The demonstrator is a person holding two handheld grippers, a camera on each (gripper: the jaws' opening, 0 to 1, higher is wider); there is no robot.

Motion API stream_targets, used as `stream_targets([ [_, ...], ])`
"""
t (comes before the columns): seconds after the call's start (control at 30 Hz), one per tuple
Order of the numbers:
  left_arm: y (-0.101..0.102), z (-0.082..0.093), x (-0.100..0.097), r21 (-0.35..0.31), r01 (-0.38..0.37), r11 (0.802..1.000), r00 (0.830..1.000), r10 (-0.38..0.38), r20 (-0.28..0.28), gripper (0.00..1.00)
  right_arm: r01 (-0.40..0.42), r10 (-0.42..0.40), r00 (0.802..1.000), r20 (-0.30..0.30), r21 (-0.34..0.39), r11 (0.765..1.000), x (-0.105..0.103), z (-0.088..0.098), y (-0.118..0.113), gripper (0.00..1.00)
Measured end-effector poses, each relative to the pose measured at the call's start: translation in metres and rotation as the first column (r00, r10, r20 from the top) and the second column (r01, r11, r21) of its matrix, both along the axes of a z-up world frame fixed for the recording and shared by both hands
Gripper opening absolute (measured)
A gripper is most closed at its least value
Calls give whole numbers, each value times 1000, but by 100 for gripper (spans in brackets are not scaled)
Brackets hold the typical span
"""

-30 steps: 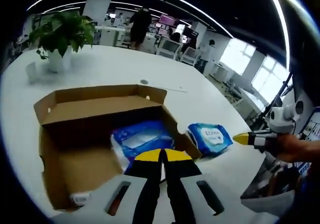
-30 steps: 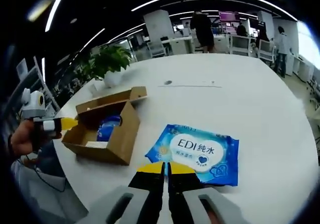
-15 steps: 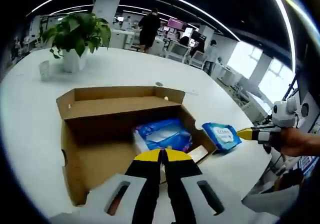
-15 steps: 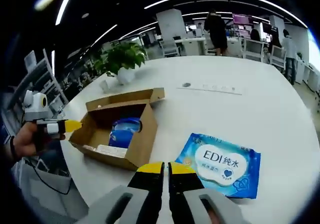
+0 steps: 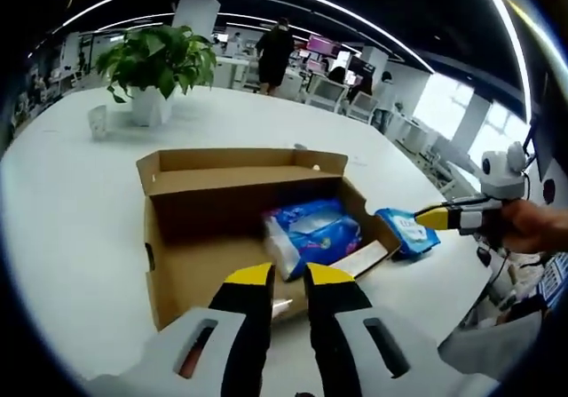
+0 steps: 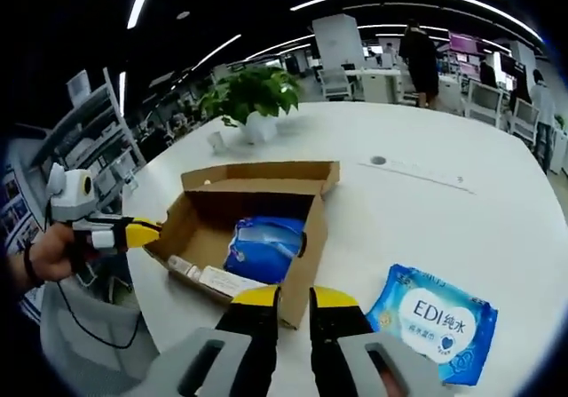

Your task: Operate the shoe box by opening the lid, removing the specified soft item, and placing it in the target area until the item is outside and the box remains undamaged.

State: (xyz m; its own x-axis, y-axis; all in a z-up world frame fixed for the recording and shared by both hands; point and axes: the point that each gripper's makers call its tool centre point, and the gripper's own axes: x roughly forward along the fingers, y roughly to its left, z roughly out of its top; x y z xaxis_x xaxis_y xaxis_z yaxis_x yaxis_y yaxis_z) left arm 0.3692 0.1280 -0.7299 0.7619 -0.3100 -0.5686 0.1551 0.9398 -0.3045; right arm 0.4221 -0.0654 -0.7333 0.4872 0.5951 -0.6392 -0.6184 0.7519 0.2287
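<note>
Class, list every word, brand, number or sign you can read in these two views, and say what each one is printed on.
"EDI 纯水": white label on the flat blue wipes pack lying on the white table outside the brown cardboard shoe box.
Print on the blue soft pack inside the box: too blurred to read.
Small white packet in the box: unreadable.

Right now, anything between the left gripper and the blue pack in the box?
In the left gripper view, the left gripper hovers over the shoe box's near wall. Between it and the blue pack lies bare cardboard floor, with a small white item off to the side.
</note>
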Motion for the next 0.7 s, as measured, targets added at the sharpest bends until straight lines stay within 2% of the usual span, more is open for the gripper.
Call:
stream_targets([
  [0.13,3,-2,-7,0,-5,1000,1000,5,7,17,-91,91,996,18,-45,995,-1,-2,18,16],
  [0.27,4,-3,-10,2,-5,1000,1000,5,13,19,-141,143,990,20,-67,988,1,-2,30,21],
  [0.4,6,-4,-10,8,-3,1000,1000,2,17,22,-203,205,979,12,-119,972,3,-5,38,28],
  [0.53,6,-6,-12,9,1,1000,1000,-1,21,25,-264,271,963,18,-164,950,5,-5,50,35],
  [0.7,4,-12,-17,22,14,1000,1000,-14,21,27,-356,367,930,12,-216,909,9,-7,68,42],
])
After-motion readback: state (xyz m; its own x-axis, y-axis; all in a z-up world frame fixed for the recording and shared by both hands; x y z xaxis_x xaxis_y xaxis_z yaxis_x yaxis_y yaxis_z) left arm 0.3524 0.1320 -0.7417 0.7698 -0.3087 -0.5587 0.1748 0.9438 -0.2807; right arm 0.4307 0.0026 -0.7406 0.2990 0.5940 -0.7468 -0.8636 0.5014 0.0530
